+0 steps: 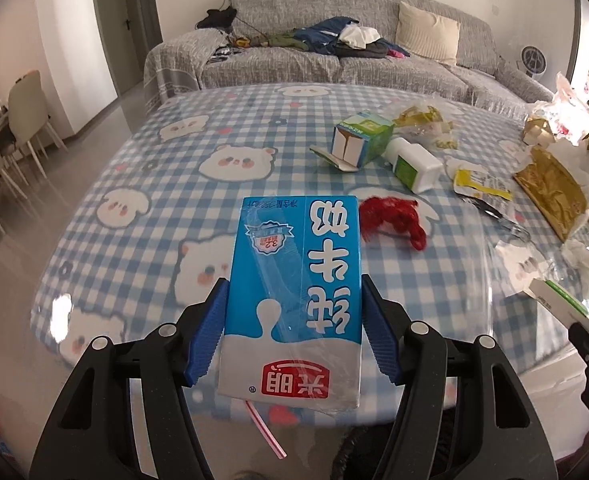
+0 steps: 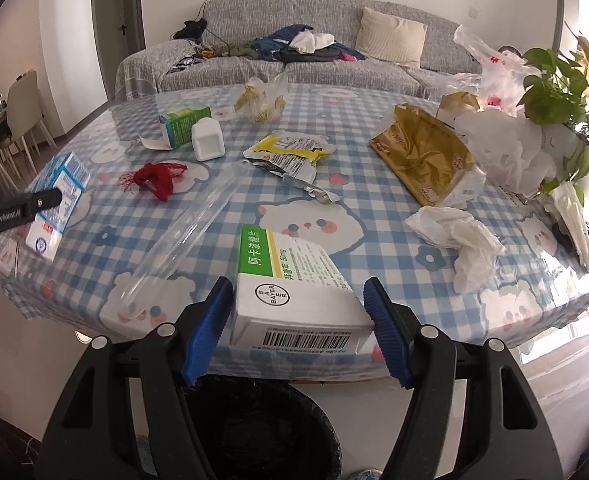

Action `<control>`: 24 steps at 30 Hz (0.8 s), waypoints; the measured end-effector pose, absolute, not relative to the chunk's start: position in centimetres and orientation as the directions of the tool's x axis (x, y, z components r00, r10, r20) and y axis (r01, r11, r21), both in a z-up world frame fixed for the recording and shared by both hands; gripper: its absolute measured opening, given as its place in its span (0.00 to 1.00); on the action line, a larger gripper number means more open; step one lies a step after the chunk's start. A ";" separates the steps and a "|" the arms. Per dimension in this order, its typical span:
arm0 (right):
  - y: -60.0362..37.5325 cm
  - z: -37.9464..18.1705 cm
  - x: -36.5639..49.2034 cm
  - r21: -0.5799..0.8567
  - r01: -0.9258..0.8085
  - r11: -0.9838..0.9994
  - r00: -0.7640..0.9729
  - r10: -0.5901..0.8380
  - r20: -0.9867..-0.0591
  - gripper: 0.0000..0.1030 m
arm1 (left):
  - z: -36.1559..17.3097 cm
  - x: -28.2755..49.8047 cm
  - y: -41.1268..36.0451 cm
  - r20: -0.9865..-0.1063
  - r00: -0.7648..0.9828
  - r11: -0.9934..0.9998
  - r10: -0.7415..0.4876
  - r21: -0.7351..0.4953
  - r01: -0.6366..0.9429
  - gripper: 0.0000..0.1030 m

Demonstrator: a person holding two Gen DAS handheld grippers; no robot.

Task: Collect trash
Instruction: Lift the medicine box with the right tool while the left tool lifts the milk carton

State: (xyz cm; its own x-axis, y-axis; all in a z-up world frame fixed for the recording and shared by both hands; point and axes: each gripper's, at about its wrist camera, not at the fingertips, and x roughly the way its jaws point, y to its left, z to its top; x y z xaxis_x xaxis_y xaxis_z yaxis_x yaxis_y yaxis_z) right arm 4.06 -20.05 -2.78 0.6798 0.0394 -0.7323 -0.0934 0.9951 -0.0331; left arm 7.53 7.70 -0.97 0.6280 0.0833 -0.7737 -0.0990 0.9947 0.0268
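sofa (image 1: 334, 60): grey, cluttered, back wall | chairs (image 1: 18, 112): pale, left | walls: white | daylight: right

milk carton (image 1: 294, 300) sits between left gripper (image 1: 294, 330) jaws, over table (image 1: 154, 184) near edge. medicine box (image 2: 294, 292) between right gripper (image 2: 298, 332) jaws, bin (image 2: 262, 428) below it. net scrap (image 1: 394, 220) just behind carton; open box (image 1: 362, 140) and bottle (image 1: 414, 164) farther back, touching. sofa (image 1: 334, 64) behind table.

Left claw (image 1: 294, 328) gripped blue-and-white rectangular milk carton (image 1: 294, 300) above blue checked bear-print surface (image 1: 174, 168); red crumpled mesh (image 1: 394, 220) beside it.
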 end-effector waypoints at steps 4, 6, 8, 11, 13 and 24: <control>-20.3 -1.9 2.8 -0.021 -0.091 0.996 0.698 0.049 -0.715 0.62 | -0.5 5.5 7.4 -0.773 0.631 0.994 0.071 0.002 -0.110 0.60; -20.5 -1.4 2.1 -0.016 -0.089 0.996 0.706 0.052 -0.706 0.62 | -0.3 4.3 7.3 -0.772 0.633 0.994 0.059 -0.016 -0.113 0.60; -20.7 -0.8 1.4 -0.008 -0.090 0.996 0.718 0.059 -0.694 0.62 | -0.4 3.1 7.1 -0.771 0.635 0.993 0.045 -0.037 -0.115 0.60; -20.8 -0.1 0.4 -0.004 -0.093 0.996 0.733 0.066 -0.677 0.61 | -0.5 1.4 6.5 -0.772 0.635 0.993 0.030 -0.047 -0.104 0.60; -21.0 0.2 -0.3 0.000 -0.092 0.996 0.739 0.068 -0.670 0.61 | -0.6 0.4 6.2 -0.771 0.636 0.993 0.023 -0.054 -0.101 0.60; -21.7 -0.4 -4.1 0.021 -0.099 0.995 0.736 0.087 -0.672 0.61 | -1.7 -5.1 4.8 -0.777 0.630 0.993 -0.009 -0.080 -0.085 0.60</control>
